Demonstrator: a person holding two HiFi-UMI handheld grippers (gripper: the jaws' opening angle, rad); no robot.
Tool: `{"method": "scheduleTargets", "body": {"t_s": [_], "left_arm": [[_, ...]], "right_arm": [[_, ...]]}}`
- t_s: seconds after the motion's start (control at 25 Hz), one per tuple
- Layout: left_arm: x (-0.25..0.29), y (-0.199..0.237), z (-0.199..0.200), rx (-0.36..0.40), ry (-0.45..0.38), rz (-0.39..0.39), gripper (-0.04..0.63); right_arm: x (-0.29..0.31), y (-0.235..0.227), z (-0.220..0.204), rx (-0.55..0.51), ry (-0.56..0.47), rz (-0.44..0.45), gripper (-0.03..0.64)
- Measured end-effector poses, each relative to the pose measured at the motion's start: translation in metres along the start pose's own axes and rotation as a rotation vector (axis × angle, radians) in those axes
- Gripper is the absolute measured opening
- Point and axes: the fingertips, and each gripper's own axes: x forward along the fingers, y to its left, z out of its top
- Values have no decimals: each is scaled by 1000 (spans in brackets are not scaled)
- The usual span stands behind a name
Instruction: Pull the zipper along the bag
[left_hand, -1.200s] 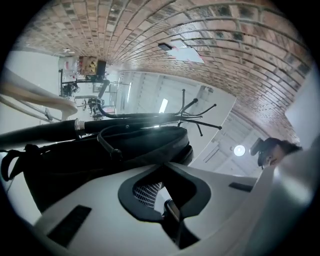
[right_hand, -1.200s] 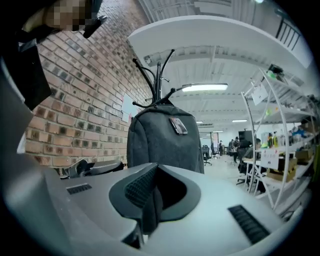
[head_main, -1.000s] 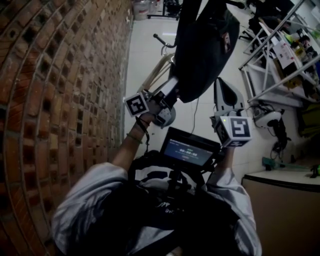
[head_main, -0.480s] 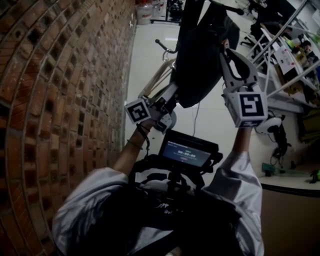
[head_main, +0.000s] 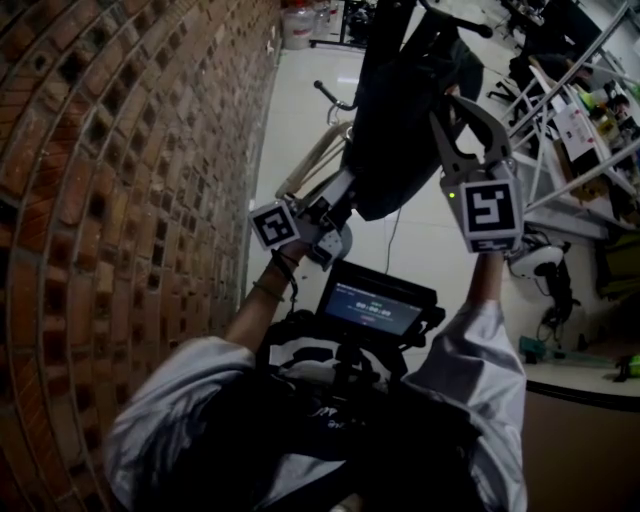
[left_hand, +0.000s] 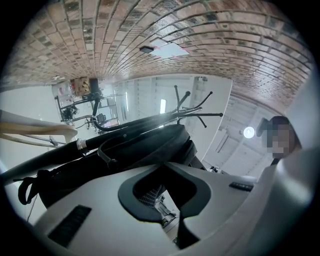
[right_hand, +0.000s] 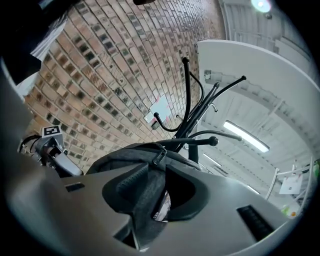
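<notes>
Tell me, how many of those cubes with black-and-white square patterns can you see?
2. One marker cube sits near the brick wall; the other is higher, beside the hanging black bag. None seems hidden.

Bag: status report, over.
Left gripper shut on bag. Right gripper jaws just opening, bag between them, unclamped. Zipper pull ungripped. Rack behind, not blocking.

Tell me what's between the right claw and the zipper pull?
Only black bag fabric, in the right gripper view; a fold lies between the jaws, which have just been opening.
</notes>
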Motion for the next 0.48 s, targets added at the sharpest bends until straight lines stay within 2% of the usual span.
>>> {"method": "scheduleTargets", "body": {"t_s": [0.12,0.16,0.32,0.48], "left_arm": [[1,1,1,-4,-14,3,18],[1,1,1,-6,-18,2,18],[4,0,3,-1,-25,0,18],[6,0,4,3,-29,-1,18]], "right_arm": [[-1,-2,0,-24,-11,-2,97],[-2,-5,0,-18,-14,-15,59],[-2,-8,-2,-11,3,-19,54],[5,-6,1,-115,-21,2,54]]}}
